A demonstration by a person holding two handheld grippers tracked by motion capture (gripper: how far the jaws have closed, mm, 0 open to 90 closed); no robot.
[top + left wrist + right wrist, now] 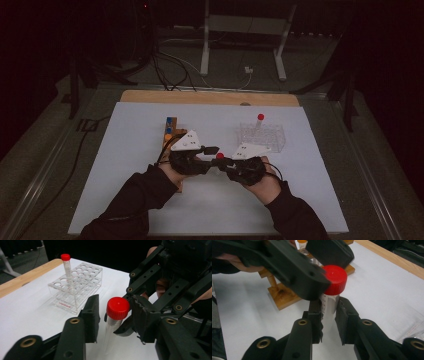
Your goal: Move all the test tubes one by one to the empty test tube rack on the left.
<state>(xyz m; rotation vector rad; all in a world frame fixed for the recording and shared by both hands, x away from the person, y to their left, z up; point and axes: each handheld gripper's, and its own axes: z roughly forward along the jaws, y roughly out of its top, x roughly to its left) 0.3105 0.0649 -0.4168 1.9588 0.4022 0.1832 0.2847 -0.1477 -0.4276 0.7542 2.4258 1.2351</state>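
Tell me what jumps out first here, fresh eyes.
The red cap of a clear tube held up mid-table: the right gripper clamps the tube's body while the left gripper brackets the cap. Behind, one more red-capped tube stands alone in the clear rack, and a wooden stand sits left of it.

Surface: wooden table [150, 95], its bare wood showing along the far edge.
Cover: white sheet [130, 165] spread almost edge to edge.
Left of centre: wooden stand [170, 134].
Right, farther back: clear tube rack [267, 136] holding one red-capped tube [259, 121].
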